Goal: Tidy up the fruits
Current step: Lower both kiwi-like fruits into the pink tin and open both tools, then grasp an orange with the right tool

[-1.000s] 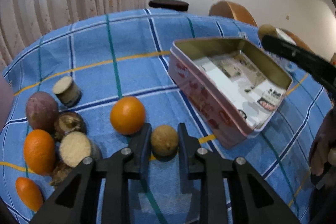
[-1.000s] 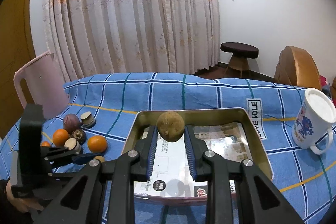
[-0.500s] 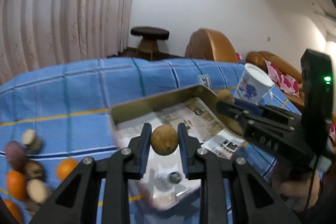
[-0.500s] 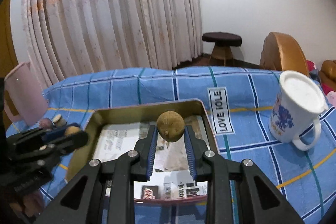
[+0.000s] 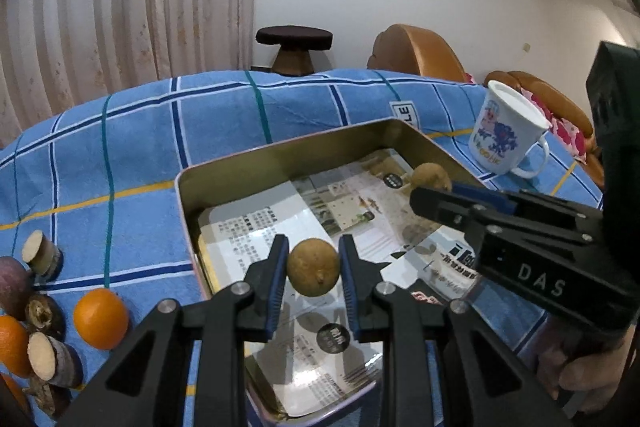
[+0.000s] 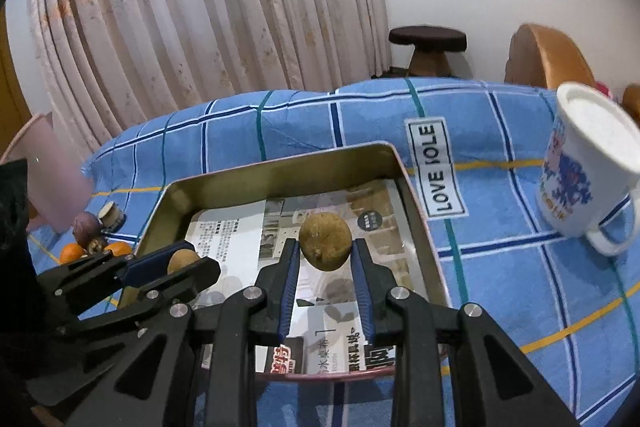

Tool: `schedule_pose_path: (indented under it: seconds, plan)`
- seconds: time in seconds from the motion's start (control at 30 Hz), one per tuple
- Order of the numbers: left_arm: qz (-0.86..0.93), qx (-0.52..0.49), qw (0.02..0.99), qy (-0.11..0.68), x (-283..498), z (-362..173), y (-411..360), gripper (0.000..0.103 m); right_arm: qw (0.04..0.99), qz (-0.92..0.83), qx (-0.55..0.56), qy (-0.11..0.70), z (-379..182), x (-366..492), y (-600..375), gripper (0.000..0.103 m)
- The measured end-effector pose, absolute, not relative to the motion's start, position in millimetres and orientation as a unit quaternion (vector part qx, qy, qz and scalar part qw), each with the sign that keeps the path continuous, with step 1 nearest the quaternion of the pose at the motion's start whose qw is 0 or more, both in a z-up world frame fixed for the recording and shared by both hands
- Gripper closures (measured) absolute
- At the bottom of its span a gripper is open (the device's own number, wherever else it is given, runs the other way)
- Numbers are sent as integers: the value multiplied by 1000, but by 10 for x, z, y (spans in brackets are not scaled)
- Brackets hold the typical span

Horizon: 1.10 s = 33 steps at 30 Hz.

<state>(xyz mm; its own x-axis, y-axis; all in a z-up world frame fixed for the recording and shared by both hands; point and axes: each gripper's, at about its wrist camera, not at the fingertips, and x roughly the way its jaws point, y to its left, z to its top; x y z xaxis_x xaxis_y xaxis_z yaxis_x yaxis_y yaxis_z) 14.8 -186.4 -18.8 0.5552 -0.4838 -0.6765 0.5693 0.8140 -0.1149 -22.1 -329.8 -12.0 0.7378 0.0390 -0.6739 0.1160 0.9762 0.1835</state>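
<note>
A gold metal tin [image 5: 280, 155] lined with printed paper lies on the blue checked cloth; it also shows in the right wrist view [image 6: 280, 171]. My left gripper [image 5: 313, 267] is shut on a brown round fruit [image 5: 313, 266] and holds it above the tin's near left part. My right gripper [image 6: 325, 253] is shut on a second brown fruit [image 6: 325, 241] above the tin's middle. In the left wrist view the right gripper [image 5: 436, 187] reaches in from the right with its fruit [image 5: 430, 177]. An orange [image 5: 101, 318] lies left of the tin.
Left of the tin lie more oranges [image 5: 12, 347], cut root pieces [image 5: 42, 257] and a purple root [image 5: 12, 287]. A white printed mug [image 6: 588, 167] stands to the right. A pink jug [image 6: 44, 179] stands at the far left. A stool [image 6: 428, 41] and chair stand behind the table.
My left gripper lifted the brown fruit off the cloth and carried it right, over the tin. My right gripper has moved with its fruit toward the tin's right part.
</note>
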Motion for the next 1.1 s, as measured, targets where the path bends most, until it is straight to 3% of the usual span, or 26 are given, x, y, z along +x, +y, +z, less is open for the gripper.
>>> schedule_pose_path:
  seconds: [0.07, 0.1, 0.2, 0.23, 0.4, 1.1]
  plan:
    - [-302, 60, 879, 364, 151, -197, -1881, 71, 924, -14, 125, 362, -125, -222, -3333, 74]
    - [-305, 58, 878, 363, 146, -194, -1885, 64, 924, -12, 127, 360, -117, -224, -3336, 71]
    - [-299, 55, 888, 344, 87, -117, -1864, 29, 927, -5, 139, 350, -73, -252, -3342, 46]
    - [-294, 54, 893, 335, 66, -83, -1850, 22, 929, -6, 142, 341, -48, -271, -3344, 43]
    - [-265, 44, 918, 292, -8, 123, -1677, 2, 950, -12, 144, 277, 139, -431, -3360, 43]
    - [-129, 61, 949, 280, 89, 42, -98, 0, 975, 7, 42, 217, 159, -592, -2431, 43]
